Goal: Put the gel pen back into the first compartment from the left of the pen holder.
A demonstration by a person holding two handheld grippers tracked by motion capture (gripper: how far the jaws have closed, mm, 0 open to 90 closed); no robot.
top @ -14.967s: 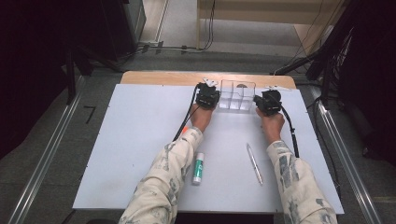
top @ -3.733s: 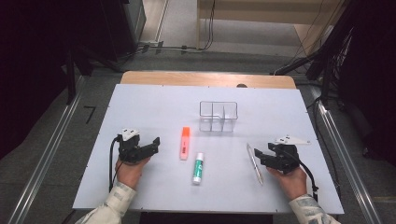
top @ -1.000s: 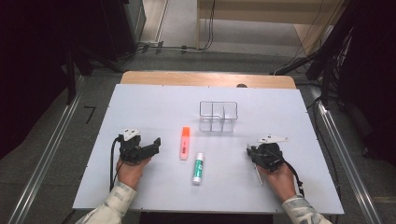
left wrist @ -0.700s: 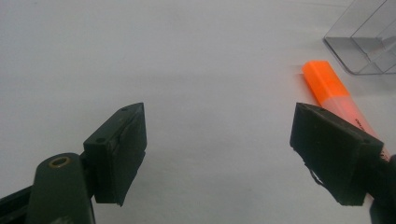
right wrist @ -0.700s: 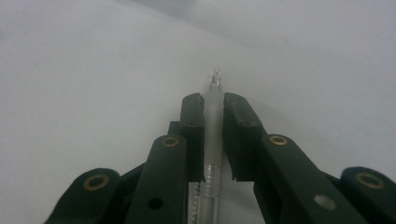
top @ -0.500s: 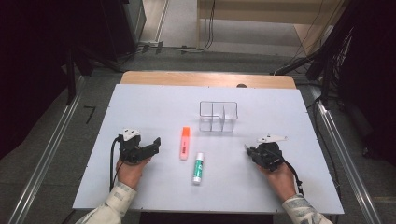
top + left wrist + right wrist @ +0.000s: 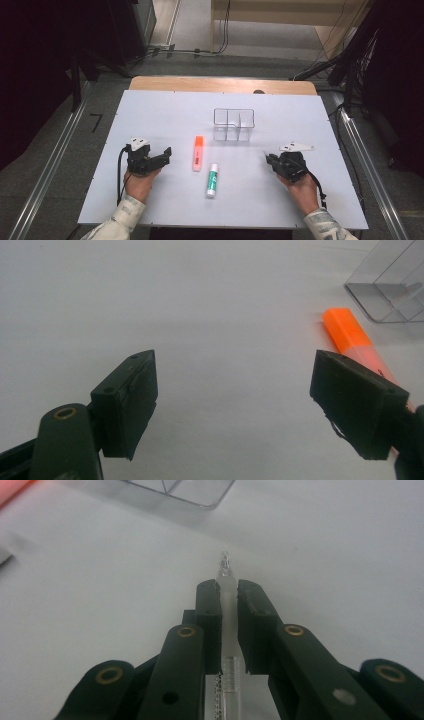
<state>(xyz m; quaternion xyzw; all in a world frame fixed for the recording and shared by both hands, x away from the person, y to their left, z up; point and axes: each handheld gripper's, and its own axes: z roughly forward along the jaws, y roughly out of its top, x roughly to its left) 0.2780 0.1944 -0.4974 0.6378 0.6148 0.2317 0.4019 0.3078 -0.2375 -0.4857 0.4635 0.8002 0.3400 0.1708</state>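
Clear pen [image 7: 228, 611] clamped in right tool [image 7: 228, 592].

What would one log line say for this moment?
right gripper: jaws just closed on clear pen | left gripper: jaws open, nothing held, beside orange highlighter | clear organizer: untouched

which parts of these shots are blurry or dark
High view: the room around the table is dark, the board evenly lit. Left gripper view: the marker and clear box are soft, with the near tongs sharper. Right gripper view: the pen between the tongs is fairly sharp, the box behind blurred.
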